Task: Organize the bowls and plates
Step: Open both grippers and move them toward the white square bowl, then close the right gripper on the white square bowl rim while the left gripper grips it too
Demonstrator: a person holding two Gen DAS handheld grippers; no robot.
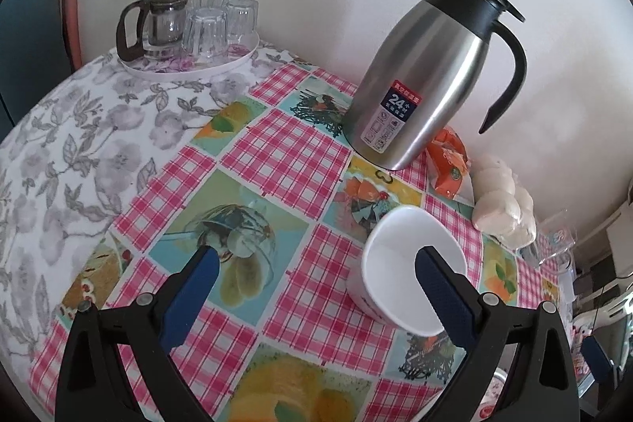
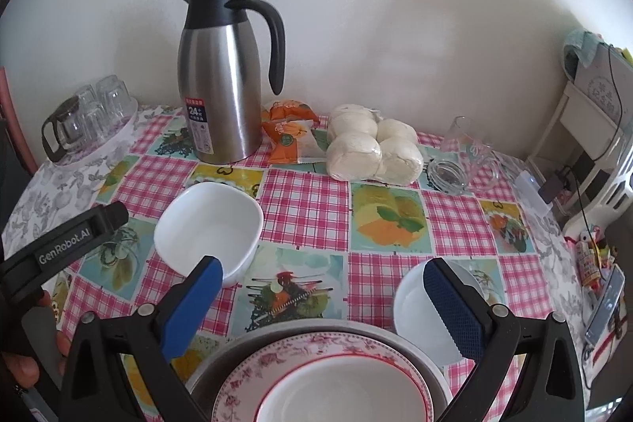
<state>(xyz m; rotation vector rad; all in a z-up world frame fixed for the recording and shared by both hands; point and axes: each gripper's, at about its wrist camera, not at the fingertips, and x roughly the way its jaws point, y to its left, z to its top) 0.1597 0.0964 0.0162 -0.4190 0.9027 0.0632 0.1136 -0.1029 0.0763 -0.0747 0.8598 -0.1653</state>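
A white square bowl [image 1: 395,275] stands on the checked tablecloth. My open left gripper [image 1: 318,260] hovers just before it, the right finger overlapping its rim in view. In the right wrist view the same bowl [image 2: 209,224] sits at left. A second white bowl [image 2: 415,307] is at right, partly behind one finger. My right gripper [image 2: 324,271] is open and holds nothing. It sits above a stack: a red-rimmed white plate [image 2: 344,390] on a pink floral plate [image 2: 277,354] in a metal dish [image 2: 245,339]. The left gripper's body [image 2: 75,244] stays left of the square bowl.
A steel thermos jug [image 2: 221,86] stands near the wall, with orange snack packets [image 2: 289,137] and bagged white buns [image 2: 372,149] beside it. A tray [image 1: 221,66] of upturned glasses and a glass teapot sits far left. Glass cups [image 2: 463,153] lie far right. A hand [image 2: 23,366] holds the left gripper.
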